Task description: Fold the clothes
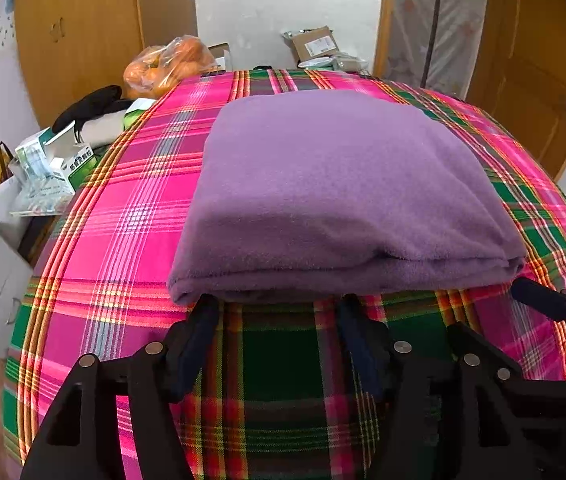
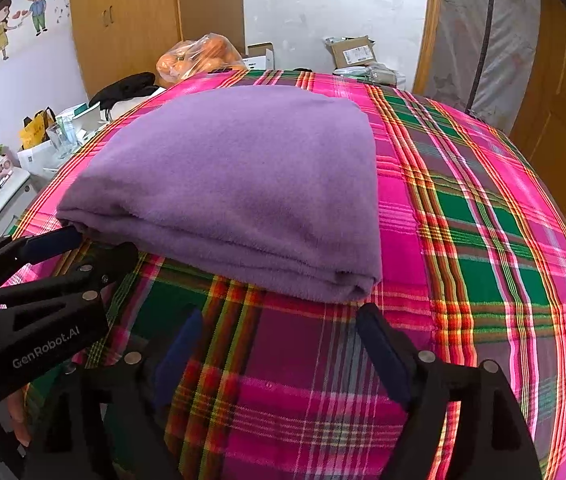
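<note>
A purple fleece garment (image 1: pixel 335 192) lies folded into a thick rectangle on the pink and green plaid bedcover (image 1: pixel 123 216). It also shows in the right wrist view (image 2: pixel 239 184). My left gripper (image 1: pixel 279 304) is open and empty, its fingertips just at the garment's near folded edge. My right gripper (image 2: pixel 283 316) is open and empty, a little short of the garment's near right corner. The left gripper also shows in the right wrist view (image 2: pixel 87 244) at the garment's near left corner. The right gripper's finger shows at the right edge of the left wrist view (image 1: pixel 539 300).
A bag of oranges (image 1: pixel 167 64) and cardboard boxes (image 1: pixel 315 44) sit beyond the bed's far edge. Medicine boxes and clutter (image 1: pixel 59 160) lie on a side table at left. Wooden wardrobe doors (image 1: pixel 531 80) stand at right.
</note>
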Demonstrator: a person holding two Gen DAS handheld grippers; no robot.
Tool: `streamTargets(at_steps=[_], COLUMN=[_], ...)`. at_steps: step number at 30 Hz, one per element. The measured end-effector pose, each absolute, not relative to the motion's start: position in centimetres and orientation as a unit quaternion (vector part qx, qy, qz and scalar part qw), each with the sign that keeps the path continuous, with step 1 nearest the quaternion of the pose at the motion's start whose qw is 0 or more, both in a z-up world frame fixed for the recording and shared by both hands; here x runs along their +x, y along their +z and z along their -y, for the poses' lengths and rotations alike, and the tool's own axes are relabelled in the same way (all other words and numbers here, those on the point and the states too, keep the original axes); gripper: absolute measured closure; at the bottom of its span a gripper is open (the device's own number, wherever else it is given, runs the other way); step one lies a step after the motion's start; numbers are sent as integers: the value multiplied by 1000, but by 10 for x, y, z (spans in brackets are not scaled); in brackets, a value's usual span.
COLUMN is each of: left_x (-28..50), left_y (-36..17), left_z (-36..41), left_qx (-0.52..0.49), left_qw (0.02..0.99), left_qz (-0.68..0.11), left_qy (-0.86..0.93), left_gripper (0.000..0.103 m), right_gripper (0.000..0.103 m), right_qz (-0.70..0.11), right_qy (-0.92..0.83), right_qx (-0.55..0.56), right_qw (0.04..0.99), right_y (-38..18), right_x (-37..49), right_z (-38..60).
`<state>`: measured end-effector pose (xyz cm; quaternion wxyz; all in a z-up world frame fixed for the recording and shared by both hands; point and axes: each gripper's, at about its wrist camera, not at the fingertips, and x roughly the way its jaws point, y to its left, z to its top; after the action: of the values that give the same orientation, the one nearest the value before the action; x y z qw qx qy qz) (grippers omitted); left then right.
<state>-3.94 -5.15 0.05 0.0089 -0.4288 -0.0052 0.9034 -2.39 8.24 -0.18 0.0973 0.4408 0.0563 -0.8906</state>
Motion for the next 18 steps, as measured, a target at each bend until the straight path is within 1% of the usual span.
streamTargets(at_steps=[7,11,18], left_x=[-42,-43,-43], left_y=[0,0,0], left_z=[52,49,49], left_qx=[-428,-429,-430], left_qw=[-3,-3,-1], left_qz=[14,14,13], left_qy=[904,903,903], left_gripper=[36,29,29], right_gripper=[21,21,21], right_qz=[-56,-51,-43], right_qy=[-890,-891,-893], right_qx=[441,441,441], right_qw=[100,92,79], right_y=[-3,-3,-3], right_x=[-26,-26,-25], right_z=[-88,-92,-100])
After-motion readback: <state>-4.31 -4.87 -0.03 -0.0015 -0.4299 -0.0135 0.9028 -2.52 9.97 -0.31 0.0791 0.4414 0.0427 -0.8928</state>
